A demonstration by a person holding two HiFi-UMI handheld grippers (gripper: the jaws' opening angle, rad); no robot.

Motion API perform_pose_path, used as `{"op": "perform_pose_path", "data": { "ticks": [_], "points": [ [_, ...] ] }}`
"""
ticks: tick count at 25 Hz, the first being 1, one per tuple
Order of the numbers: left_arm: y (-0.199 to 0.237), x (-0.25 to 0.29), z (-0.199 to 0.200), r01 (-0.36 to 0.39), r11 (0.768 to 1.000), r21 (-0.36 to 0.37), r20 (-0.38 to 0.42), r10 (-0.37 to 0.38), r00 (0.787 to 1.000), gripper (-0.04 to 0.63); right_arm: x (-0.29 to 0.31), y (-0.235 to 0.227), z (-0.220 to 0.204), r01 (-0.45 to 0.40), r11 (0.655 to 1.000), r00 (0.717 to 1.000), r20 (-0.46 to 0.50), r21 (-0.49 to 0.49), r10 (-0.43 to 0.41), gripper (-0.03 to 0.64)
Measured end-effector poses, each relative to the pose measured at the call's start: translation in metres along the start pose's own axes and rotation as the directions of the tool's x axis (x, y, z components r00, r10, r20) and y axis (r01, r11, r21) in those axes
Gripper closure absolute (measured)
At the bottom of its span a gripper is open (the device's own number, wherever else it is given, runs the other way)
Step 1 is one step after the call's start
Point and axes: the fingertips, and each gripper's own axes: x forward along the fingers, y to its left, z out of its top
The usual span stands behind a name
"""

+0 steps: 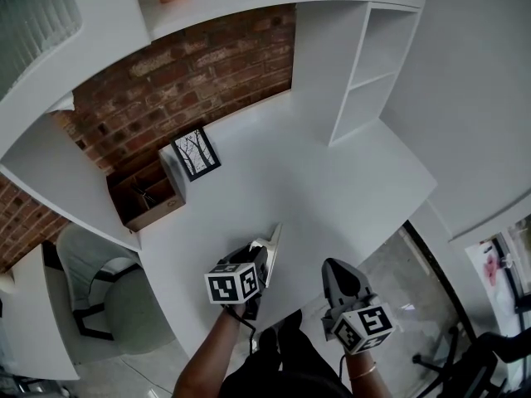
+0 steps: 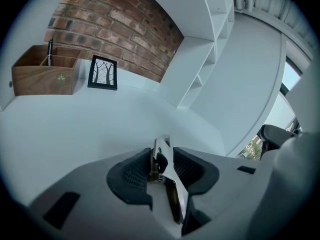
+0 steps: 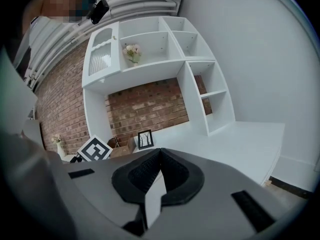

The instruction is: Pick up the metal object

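Observation:
The metal object [image 1: 272,243] is a thin, pale, shiny plate that stands on edge near the front edge of the white table [image 1: 332,189]. It sits at the tip of my left gripper [image 1: 264,258]. In the left gripper view the metal object [image 2: 175,204], with a black knob on it, lies between the jaws of the left gripper [image 2: 162,151]. The left pad is against the plate, and a slit of white shows at the right pad. My right gripper [image 1: 336,270] is off the table's front edge, shut and empty, as the right gripper view [image 3: 159,156] also shows.
A wooden box [image 1: 149,196] holding a pen and a small framed picture [image 1: 197,152] stand at the table's back left, by the brick wall. A white shelf unit [image 1: 365,65] rises at the back right. A grey chair [image 1: 108,297] stands left of the table, and a chair base [image 1: 465,355] is on the floor to the right.

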Motion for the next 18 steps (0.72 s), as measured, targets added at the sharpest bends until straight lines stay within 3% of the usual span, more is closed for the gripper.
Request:
{"op": "perform_pose_path", "data": {
  "ticks": [12, 18],
  "points": [
    [-0.02, 0.003, 0.007, 0.057, 0.997, -0.043, 0.016, -0.056, 0.998, 0.571, 0.006, -0.009, 0.001, -0.028, 0.999, 1.0, -0.005, 0.017, 0.028, 0.612],
    [-0.028, 0.001, 0.011, 0.054, 0.999, -0.006, 0.021, -0.053, 0.998, 0.584, -0.001, -0.009, 0.005, -0.027, 1.0, 1.0, 0.006, 0.01, 0.027, 0.612]
  ]
}}
